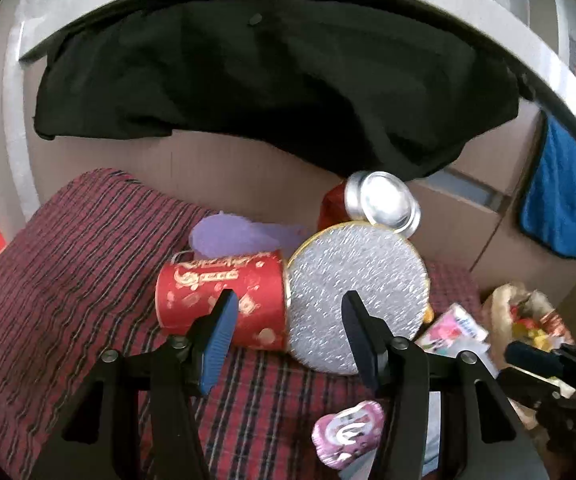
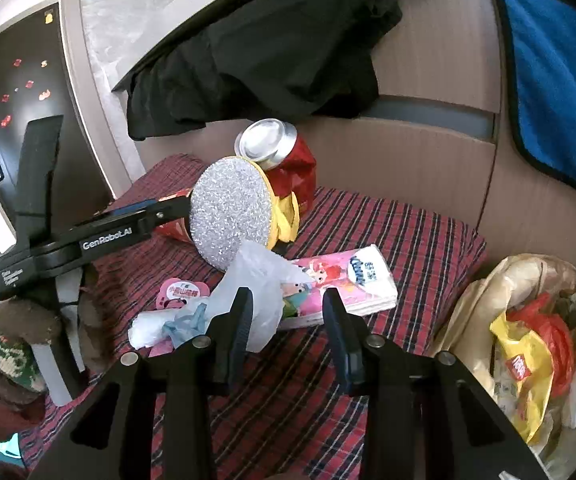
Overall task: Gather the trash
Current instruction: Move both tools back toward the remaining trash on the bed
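**Reaching for the litter on the plaid cloth**

While the left gripper (image 1: 288, 312) comes with jaws apart and empty to the red paper cup (image 1: 224, 300) and silver disc (image 1: 357, 296), the right gripper (image 2: 288, 312) — also apart, holding nothing — faces the white plastic wrapper (image 2: 256, 280). Next, I judge: close on one piece (the trash bag (image 2: 527, 340) waits just beside, on the right).

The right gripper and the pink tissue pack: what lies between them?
In the right wrist view, only bare plaid cloth separates the open right gripper from the pink tissue pack; a crumpled white plastic bag sits at the left finger.
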Demonstrator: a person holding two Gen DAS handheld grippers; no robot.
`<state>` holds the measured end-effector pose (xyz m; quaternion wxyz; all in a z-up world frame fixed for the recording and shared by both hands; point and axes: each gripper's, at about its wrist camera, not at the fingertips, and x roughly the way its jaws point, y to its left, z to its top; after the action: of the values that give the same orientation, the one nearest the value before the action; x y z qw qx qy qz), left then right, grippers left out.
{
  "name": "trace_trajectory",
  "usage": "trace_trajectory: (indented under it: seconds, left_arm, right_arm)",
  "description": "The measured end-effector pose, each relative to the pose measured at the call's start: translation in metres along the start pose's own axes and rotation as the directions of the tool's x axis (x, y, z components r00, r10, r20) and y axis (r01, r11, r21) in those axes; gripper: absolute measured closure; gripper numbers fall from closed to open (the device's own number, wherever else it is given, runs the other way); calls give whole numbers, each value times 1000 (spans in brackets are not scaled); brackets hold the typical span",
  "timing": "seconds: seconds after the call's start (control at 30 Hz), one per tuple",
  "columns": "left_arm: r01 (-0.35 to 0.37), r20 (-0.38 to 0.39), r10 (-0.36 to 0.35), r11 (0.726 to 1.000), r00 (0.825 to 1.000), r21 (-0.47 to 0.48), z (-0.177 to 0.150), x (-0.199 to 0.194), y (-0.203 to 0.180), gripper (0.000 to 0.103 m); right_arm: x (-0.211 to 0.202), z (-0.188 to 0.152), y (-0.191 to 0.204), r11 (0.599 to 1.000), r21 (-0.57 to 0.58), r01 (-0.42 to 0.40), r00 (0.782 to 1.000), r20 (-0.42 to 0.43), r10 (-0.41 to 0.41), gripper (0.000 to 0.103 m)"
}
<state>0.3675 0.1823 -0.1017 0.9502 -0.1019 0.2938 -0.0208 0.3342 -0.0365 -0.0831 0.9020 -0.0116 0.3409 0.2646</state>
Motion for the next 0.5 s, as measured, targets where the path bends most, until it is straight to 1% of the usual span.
trace_trajectory:
  seconds: [0.1,0.17,0.23,0.3,0.4,0.43,0.5]
  left_arm:
    - [24,17,-24,1000,1000,-12,4,-10,8,48]
    - [28,21,-27,999,999,-21,5,-18,18,48]
    - [35,18,-34,999,999,-41,5,-28,33,48]
    - [44,13,-43,997,999,-63,3,-35,45,48]
    - [59,9,-59,994,998,-92,-1,-46,63,48]
    - [65,8,-65,993,998,-99,-3,-49,67,48]
    - [82,10,-82,991,997,-109,-7,-55,75,48]
  right_arm:
    - [0,13,3,999,-46,-12,1000,18,13,68]
    - [6,33,7,996,-84,-42,999,27,44,68]
    - [13,51,10,993,-106,-49,998,45,54,68]
    - [23,77,13,993,-110,-36,996,81,45,68]
    - [41,103,17,995,-91,-33,993,114,43,68]
    - [49,111,20,996,-84,-19,992,120,29,68]
    - [68,123,27,996,-76,38,991,127,-28,68]
